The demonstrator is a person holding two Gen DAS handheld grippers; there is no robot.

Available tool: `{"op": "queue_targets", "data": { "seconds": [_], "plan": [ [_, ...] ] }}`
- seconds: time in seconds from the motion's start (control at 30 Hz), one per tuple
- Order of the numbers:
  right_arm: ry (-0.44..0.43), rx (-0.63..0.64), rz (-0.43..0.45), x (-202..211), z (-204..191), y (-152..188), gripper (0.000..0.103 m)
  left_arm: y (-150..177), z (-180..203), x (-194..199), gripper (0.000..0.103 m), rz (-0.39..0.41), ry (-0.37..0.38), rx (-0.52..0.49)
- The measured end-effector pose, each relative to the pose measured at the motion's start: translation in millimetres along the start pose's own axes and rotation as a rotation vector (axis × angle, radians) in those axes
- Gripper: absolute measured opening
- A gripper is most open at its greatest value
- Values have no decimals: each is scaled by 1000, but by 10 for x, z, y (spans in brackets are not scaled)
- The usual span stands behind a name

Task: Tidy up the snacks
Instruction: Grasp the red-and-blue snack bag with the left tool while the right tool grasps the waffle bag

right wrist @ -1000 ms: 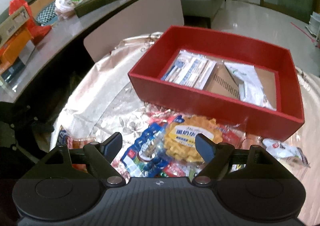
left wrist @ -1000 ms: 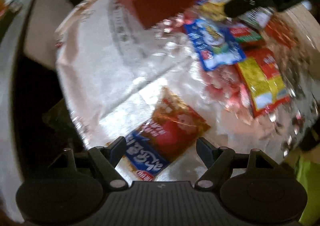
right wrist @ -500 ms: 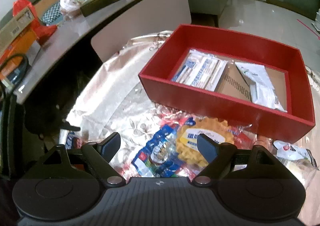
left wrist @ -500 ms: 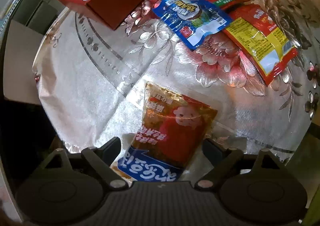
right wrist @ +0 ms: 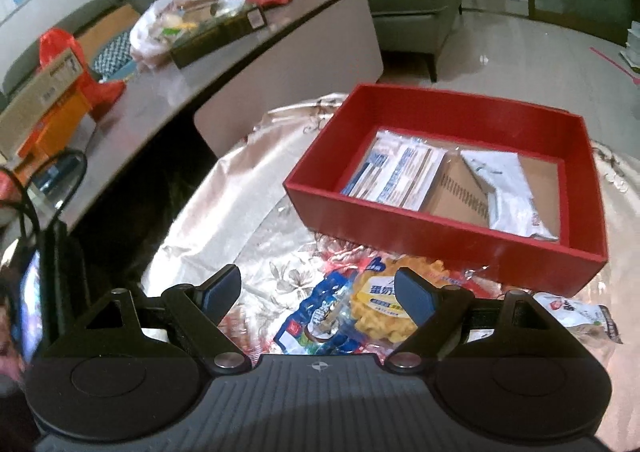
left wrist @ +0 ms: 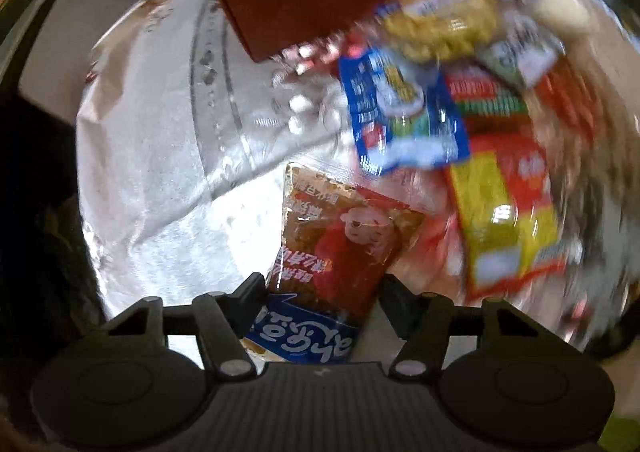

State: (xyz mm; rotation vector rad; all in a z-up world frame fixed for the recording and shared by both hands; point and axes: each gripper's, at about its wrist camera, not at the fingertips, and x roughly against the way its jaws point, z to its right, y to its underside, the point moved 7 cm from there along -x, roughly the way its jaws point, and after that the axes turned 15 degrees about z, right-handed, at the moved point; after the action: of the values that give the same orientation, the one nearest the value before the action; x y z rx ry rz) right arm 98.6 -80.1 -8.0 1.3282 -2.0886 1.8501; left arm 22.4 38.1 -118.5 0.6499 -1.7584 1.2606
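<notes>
A red-brown snack packet (left wrist: 340, 236) with a blue end lies on the shiny tablecloth (left wrist: 168, 156). My left gripper (left wrist: 322, 286) points down over it, its jaws closing, and both pads touch the packet's sides. Beyond it lie a blue packet (left wrist: 404, 112), a red and yellow packet (left wrist: 504, 220) and a yellow waffle snack (left wrist: 444, 20) beside the red box (left wrist: 304, 4). My right gripper (right wrist: 318, 288) hangs open above the blue packet (right wrist: 316, 316) and the waffle snack (right wrist: 384, 304), holding nothing. The red box (right wrist: 440, 228) contains white packets and a cardboard piece.
A long grey table (right wrist: 240, 52) with bags, boxes and an orange basket stands at the left behind the round table. A white snack pack (right wrist: 576, 312) lies at the right of the box. A sofa (right wrist: 416, 4) is at the back.
My left gripper has come down over the red-brown packet and its jaws have narrowed onto it. My right gripper has risen a little, so the red box looks farther away.
</notes>
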Motion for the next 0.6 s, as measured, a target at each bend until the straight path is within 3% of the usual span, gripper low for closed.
{"op": "queue_targets", "data": {
  "seconds": [0.2,0.4,0.6],
  "plan": [
    [30,-33,-11,79,162,71,88,-59,5,101,50,71,-2,210],
    [64,-112,-57,54,312,230,88,-77,-298,263,48,150,12,489],
    [156,-172,-29,117,576,173,88,-194,-323,335,48,189,76,542]
  ]
}}
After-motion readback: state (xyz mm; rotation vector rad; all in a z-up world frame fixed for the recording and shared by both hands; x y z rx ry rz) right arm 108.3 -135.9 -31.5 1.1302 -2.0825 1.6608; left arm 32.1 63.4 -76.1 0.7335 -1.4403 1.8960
